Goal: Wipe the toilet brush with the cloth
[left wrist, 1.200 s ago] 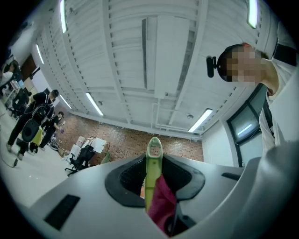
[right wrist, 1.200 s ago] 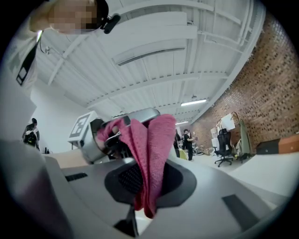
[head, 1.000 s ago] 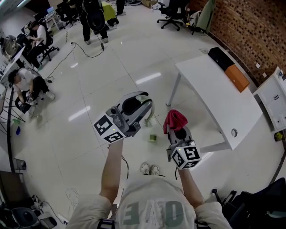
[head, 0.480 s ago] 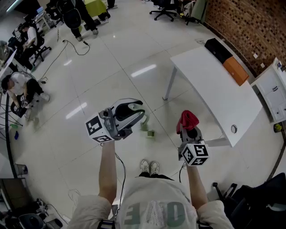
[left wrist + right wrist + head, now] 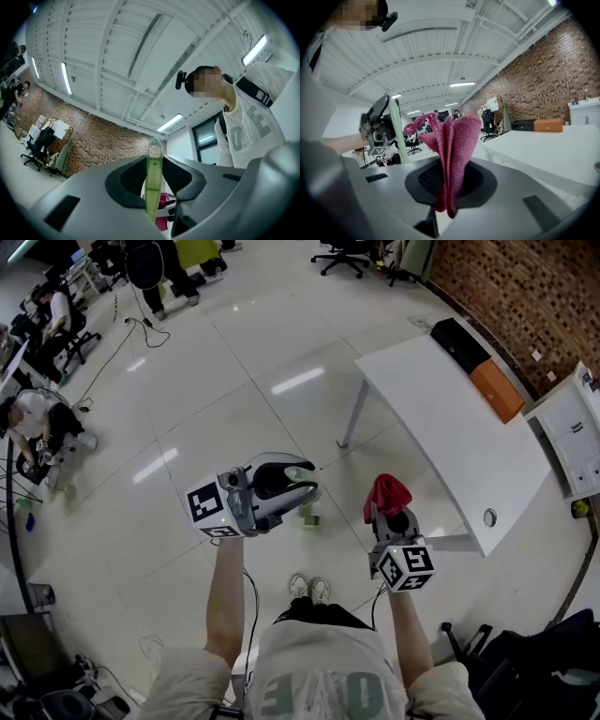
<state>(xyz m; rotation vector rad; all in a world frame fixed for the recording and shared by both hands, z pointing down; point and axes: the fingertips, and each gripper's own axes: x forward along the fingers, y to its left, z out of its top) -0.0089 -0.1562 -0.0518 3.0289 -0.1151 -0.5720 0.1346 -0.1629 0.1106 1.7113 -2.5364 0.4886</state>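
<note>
A pale green toilet brush handle (image 5: 153, 173) stands upright between the jaws of my left gripper (image 5: 153, 187), which is shut on it. In the head view the left gripper (image 5: 298, 489) is held above the floor, and the brush's lower end (image 5: 310, 515) hangs below it. My right gripper (image 5: 388, 514) is shut on a red cloth (image 5: 387, 493) that sticks up from its jaws. The two grippers are apart. In the right gripper view the cloth (image 5: 452, 136) fills the middle, with the green handle (image 5: 396, 133) and the left gripper (image 5: 377, 126) to its left.
A white table (image 5: 450, 427) stands to the right, with a black box (image 5: 461, 345) and an orange box (image 5: 497, 390) at its far edge. My shoes (image 5: 309, 589) are on the tiled floor below. People sit at desks at the far left. A brick wall runs along the right.
The right gripper with the cloth has shifted to the right, so the gap to the left gripper is wider. The left gripper has tilted with the brush. Both grips are unchanged.
</note>
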